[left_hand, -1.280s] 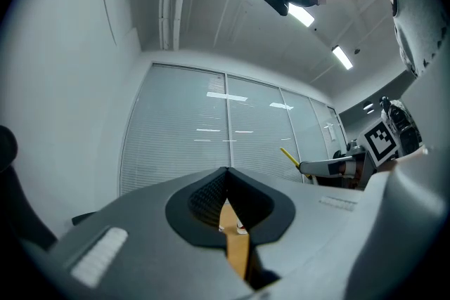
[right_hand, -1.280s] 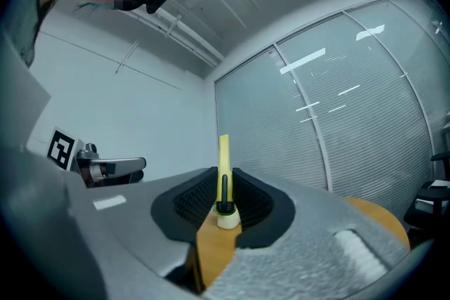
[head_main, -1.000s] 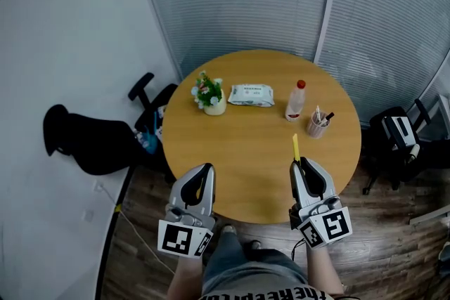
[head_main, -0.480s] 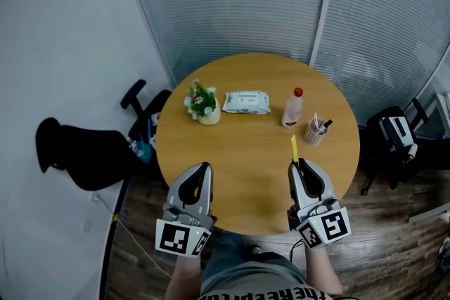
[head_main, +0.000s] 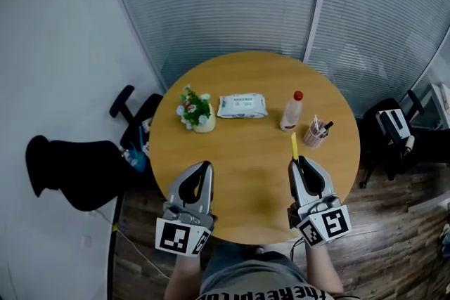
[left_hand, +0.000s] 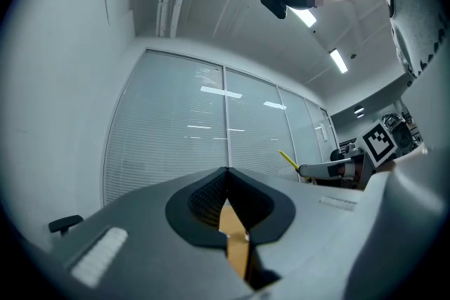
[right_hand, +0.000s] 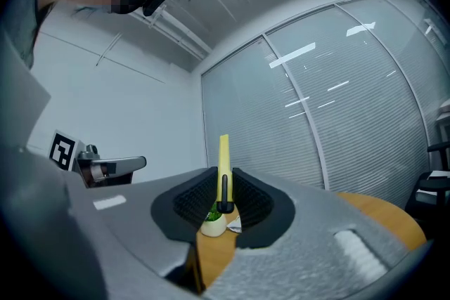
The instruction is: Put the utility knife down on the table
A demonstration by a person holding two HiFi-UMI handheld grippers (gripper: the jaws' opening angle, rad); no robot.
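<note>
A yellow utility knife sticks out forward from my right gripper, whose jaws are shut on its handle, above the near right part of the round wooden table. My left gripper hovers over the table's near left edge with its jaws shut and nothing between them. In the left gripper view the right gripper shows at the right with the knife.
On the table's far half stand a small potted plant, a pack of wipes, a red-capped bottle and a cup of pens. Office chairs flank the table. Blinds and a glass wall are behind.
The head view has shifted, so the table and the things on it sit a little further left and up in the frame. Both grippers keep their places and the knife stays held.
</note>
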